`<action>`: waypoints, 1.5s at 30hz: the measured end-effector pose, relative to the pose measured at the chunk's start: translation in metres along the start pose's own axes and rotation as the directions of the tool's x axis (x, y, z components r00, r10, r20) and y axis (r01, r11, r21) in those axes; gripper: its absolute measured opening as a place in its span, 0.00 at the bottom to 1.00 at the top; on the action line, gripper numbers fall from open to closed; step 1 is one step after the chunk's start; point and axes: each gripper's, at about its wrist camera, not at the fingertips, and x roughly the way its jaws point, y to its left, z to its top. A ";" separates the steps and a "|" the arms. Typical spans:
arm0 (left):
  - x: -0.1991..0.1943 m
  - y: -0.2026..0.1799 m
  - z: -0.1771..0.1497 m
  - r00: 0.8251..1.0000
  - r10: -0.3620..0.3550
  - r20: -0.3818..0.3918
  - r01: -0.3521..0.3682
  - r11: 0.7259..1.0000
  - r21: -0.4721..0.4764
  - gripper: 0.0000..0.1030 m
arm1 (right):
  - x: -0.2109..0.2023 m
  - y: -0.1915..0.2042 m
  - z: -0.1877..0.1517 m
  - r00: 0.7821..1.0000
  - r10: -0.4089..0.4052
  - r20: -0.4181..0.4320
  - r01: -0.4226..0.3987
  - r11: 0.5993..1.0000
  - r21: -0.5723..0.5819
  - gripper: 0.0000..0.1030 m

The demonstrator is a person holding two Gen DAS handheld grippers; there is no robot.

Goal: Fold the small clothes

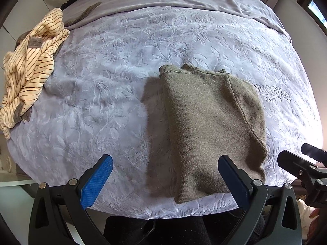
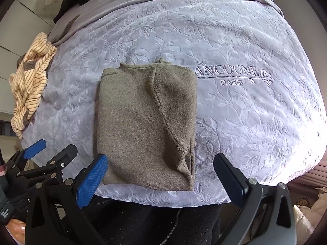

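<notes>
I have both grippers hanging just off the near edge of the bed (image 2: 235,47), fingers spread wide and holding nothing: the left gripper (image 1: 165,180) sits over the near-left corner of the sweater (image 2: 146,122), the right gripper (image 2: 160,175) straddles its near hem. The sweater lies folded into a neat brown rectangle on the lilac blanket, close to the near edge, with a sleeve seam curving across its top layer.

My worry is that near hem. It lies very near the drop of the mattress, so a clumsy pinch or a pull toward me could drag the stack over the side. The plush blanket looks grabby too; I judge a finger sliding under the fold may catch blanket pile along with the knit and lift both. The loose flap at the near right corner could spring open if I nudge it.

Room is good elsewhere: the far side and the right, around the stitched lettering (image 2: 233,75), lie bare. The striped garment (image 1: 28,69) lies bunched at the left edge, well apart, partly hanging off.
</notes>
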 end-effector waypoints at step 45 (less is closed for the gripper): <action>0.007 0.003 0.000 1.000 0.009 -0.012 -0.009 1.000 -0.005 1.00 | 0.006 0.000 0.006 1.000 -0.016 -0.018 0.016 1.000 -0.014 1.00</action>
